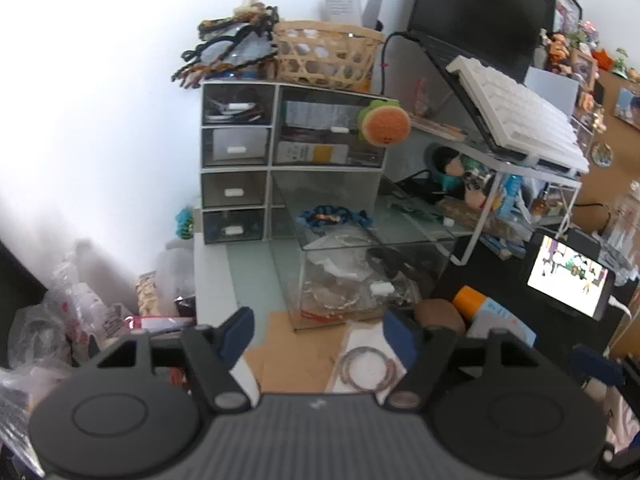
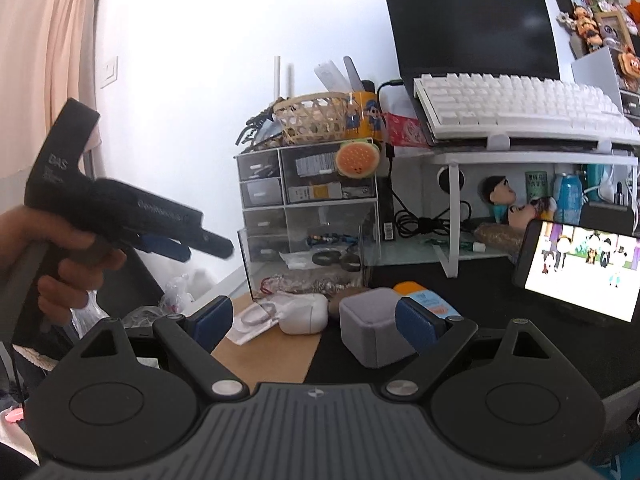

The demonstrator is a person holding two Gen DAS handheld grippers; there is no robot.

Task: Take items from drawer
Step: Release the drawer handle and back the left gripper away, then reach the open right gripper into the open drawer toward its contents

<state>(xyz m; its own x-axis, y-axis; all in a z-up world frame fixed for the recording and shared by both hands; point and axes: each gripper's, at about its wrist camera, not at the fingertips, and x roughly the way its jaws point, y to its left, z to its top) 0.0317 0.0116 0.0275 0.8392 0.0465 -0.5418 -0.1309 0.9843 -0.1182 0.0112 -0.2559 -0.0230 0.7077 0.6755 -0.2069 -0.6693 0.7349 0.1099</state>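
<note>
We see the drawer (image 1: 340, 264) pulled far out, beads and bags inside; a bangle packet (image 1: 366, 368), case (image 2: 302, 314) and box (image 2: 372, 326) lie before it (possibly taken out). Both grippers (image 1: 318, 332) (image 2: 316, 320) gape, empty.

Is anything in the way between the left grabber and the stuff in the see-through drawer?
Nothing visible blocks it. The left gripper is open and empty, aimed at the pulled-out clear drawer. Only the drawer's front wall stands between them, so it would probably reach in over the open top.
</note>
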